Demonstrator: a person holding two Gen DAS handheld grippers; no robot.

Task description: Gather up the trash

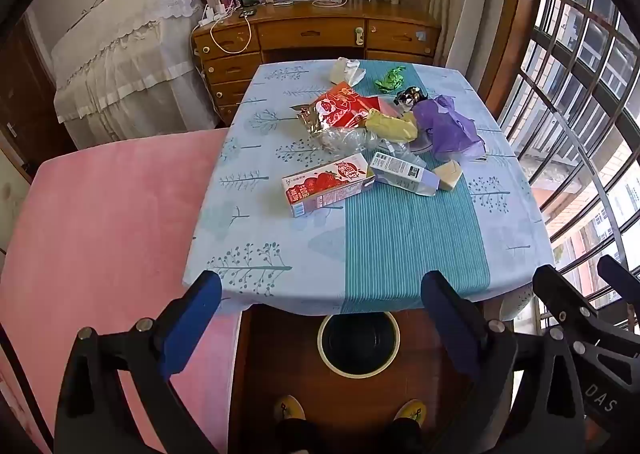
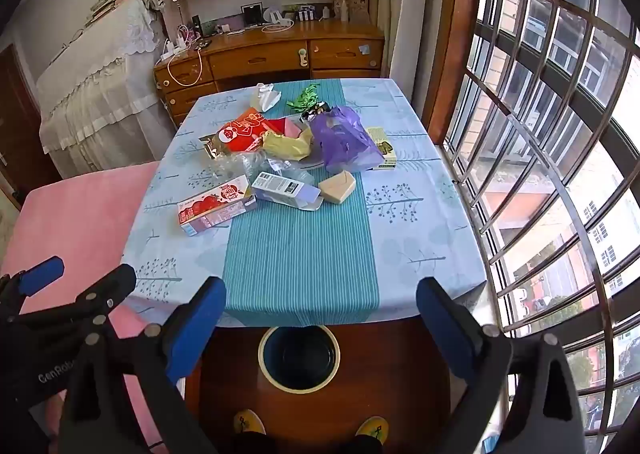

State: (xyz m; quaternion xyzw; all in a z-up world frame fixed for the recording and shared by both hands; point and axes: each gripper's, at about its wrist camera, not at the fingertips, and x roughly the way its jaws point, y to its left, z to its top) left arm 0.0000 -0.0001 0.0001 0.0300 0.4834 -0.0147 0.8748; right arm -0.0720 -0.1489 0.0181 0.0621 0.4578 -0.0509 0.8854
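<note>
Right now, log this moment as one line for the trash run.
phase: start | left tool: open, empty | right tool: open, empty | trash pile: on table, untouched | bin: on floor below near edge

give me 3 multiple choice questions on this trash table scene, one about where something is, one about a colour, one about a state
1. Where is the trash bin?
A. on the table
B. on the floor below the table's near edge
C. on the pink bed

2. What colour is the crumpled plastic bag at the right of the trash pile?
A. purple
B. orange
C. black

3. How do the left gripper and the right gripper stand?
A. both open and empty
B. both shut on cartons
C. one open, one holding a bag

Answers:
1. B, its round rim shows on the floor just under the tablecloth edge.
2. A, the bag is a translucent purple.
3. A, each pair of blue fingers is spread wide with nothing between.
</note>
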